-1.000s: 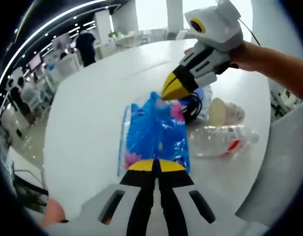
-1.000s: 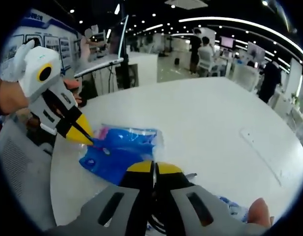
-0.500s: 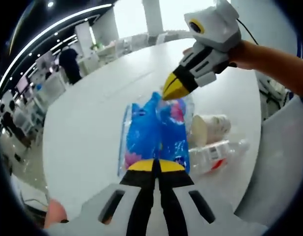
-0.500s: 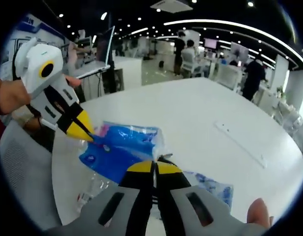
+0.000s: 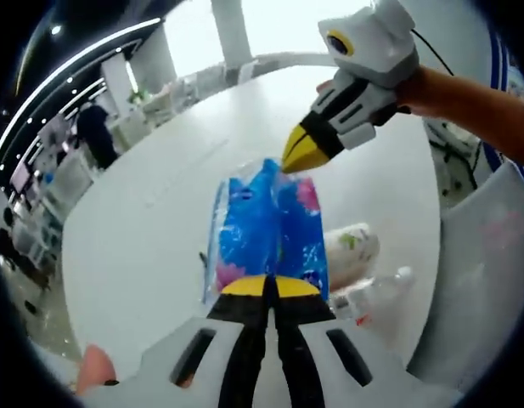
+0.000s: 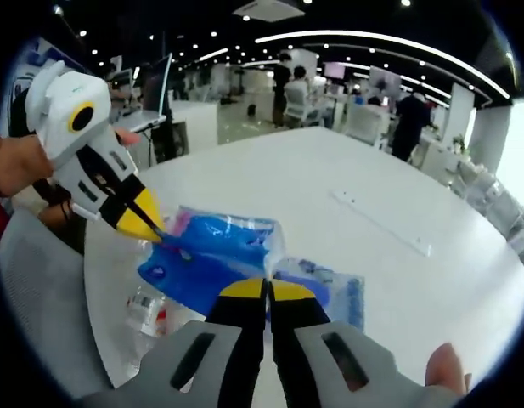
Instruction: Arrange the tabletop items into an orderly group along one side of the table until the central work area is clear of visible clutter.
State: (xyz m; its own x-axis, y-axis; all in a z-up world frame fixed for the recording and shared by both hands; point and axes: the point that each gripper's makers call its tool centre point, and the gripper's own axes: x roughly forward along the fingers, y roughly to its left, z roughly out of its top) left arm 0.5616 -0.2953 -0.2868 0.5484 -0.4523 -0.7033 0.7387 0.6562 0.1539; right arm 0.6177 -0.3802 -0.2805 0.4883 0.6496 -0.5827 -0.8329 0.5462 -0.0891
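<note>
A blue plastic bag with pink print (image 5: 266,221) hangs stretched between my two grippers above the white table (image 5: 151,212). My left gripper (image 5: 266,287) is shut on its near edge. From the upper right, my right gripper (image 5: 297,160) is shut on the far edge. In the right gripper view the same bag (image 6: 206,255) runs from my right gripper (image 6: 266,291) to the left gripper (image 6: 149,229). A paper cup (image 5: 353,248) lies on its side beside the bag, with a clear bottle (image 5: 376,293) just past it.
A clear packet with blue print (image 6: 325,289) lies flat on the table (image 6: 346,187) under the bag's right end. The bottle (image 6: 147,310) lies near the table edge by a grey chair back (image 6: 32,289). A thin white strip (image 6: 380,223) lies farther out. People and desks stand beyond.
Both grippers stayed shut on the bag and carried it across the table. The cup and bottle now sit lower in the left gripper view, and the clear packet has come into the right gripper view.
</note>
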